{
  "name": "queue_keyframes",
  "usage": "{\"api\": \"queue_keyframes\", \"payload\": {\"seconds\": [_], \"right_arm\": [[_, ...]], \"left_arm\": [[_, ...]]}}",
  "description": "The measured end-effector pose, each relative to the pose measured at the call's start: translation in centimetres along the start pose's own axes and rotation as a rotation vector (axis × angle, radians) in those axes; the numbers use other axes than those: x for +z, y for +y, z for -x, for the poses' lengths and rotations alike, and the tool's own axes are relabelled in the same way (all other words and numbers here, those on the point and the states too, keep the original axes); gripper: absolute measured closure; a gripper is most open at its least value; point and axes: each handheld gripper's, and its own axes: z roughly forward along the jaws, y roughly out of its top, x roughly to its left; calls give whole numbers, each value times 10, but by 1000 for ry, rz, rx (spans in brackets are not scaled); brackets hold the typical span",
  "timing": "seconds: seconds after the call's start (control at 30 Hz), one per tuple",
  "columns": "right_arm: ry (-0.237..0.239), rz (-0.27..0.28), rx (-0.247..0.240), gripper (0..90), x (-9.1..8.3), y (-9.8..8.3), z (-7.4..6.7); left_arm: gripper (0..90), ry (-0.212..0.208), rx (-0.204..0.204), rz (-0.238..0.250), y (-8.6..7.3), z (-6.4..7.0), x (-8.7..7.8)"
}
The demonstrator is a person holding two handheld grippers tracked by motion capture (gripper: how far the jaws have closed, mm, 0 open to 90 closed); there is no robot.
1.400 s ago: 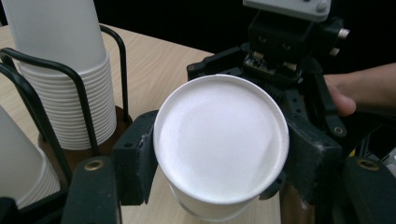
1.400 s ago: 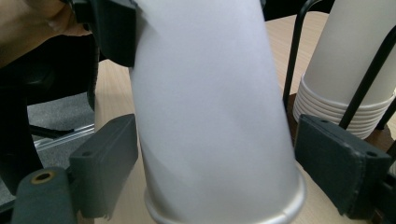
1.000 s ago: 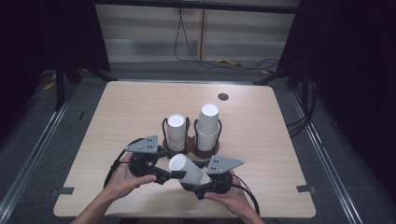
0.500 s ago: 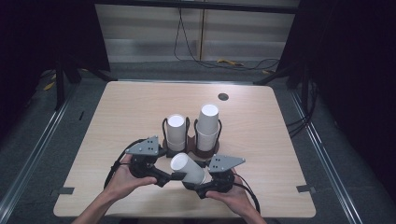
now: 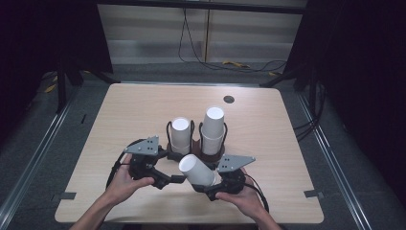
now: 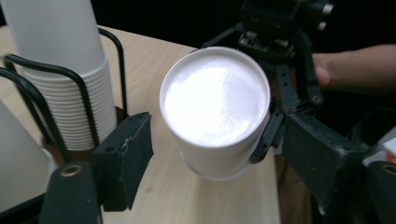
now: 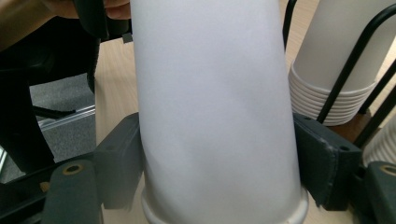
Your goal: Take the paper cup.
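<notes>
The paper cup (image 5: 196,169) lies tilted above the near middle of the surface (image 5: 268,139), its closed white bottom turned toward the left gripper (image 5: 168,179) and its rim end at the right gripper (image 5: 210,188). Behind the cup stands a black wire rack (image 5: 197,139) with two stacks of white cups, the left stack (image 5: 180,134) shorter than the right stack (image 5: 213,128). The right gripper's jaws pinch the cup near its rim, one pad on each side of the wall, and have just been closing a little further on it. The left gripper's jaws have just been opening and now stand spread on either side of the cup's bottom end, the near pad apart from it. A small dark disc (image 5: 229,99) sits near the far edge of the surface.
</notes>
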Motion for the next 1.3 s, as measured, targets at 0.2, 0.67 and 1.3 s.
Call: {"api": "queue_keyframes", "payload": {"seconds": [0.2, 0.67, 1.3], "right_arm": [[4, -39, 15, 250, -1, 4, 4], [28, -155, -11, 256, 13, -1, 4], [30, -338, -80, 262, 20, 6, 0]], "left_arm": [[201, 42, 46, -26, 0, 1, -1], [166, 50, 23, -102, -6, -3, 1], [159, 45, 33, -175, -9, -4, 6]]}}
